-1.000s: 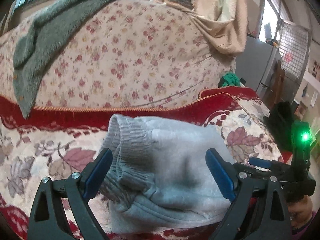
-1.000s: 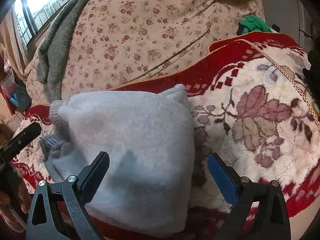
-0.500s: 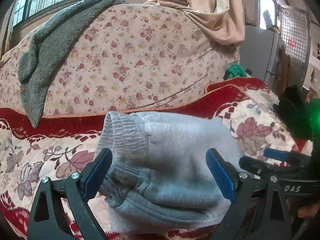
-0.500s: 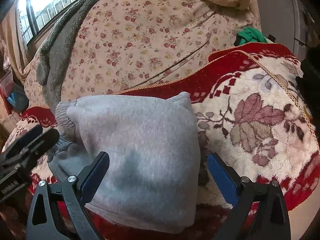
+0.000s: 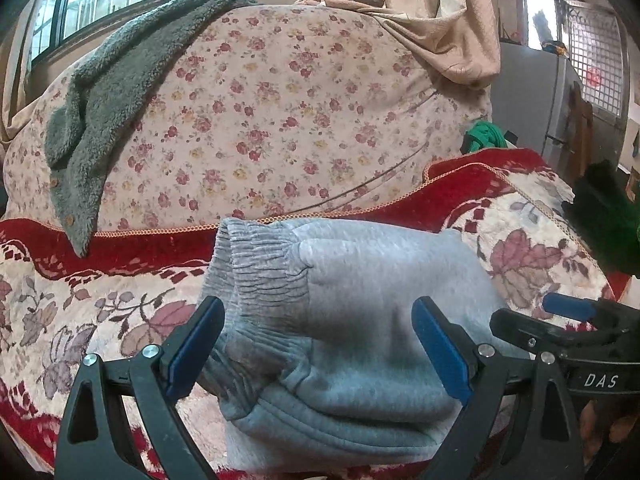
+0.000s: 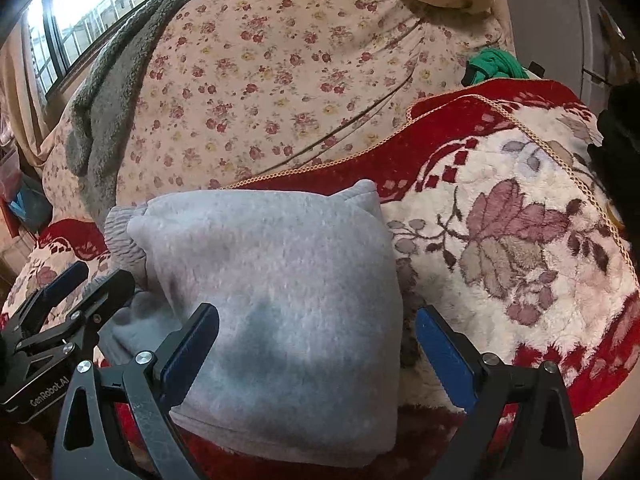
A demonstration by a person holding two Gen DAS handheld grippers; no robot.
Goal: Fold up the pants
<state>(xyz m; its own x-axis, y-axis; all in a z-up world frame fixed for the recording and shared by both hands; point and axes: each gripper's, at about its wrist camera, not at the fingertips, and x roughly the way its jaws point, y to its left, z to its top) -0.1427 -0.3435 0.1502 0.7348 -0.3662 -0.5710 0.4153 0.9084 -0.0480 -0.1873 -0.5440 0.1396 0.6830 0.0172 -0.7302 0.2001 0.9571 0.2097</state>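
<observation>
While the grey pants (image 5: 352, 320) lie folded into a thick bundle on the red floral blanket (image 6: 520, 240) at lower centre of both views, the left gripper (image 5: 316, 344) and right gripper (image 6: 316, 344) hover just in front of them, jaws spread wide, pinching nothing; a grey fleece (image 5: 116, 96) drapes the sofa back at upper left

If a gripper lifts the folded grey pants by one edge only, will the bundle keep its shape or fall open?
Probably it falls open: the grey pants are soft fleece, folded in loose layers with nothing holding them. The ribbed cuffs would likely dangle first. The thick, fuzzy fabric should not be slippery for the fingers.
</observation>
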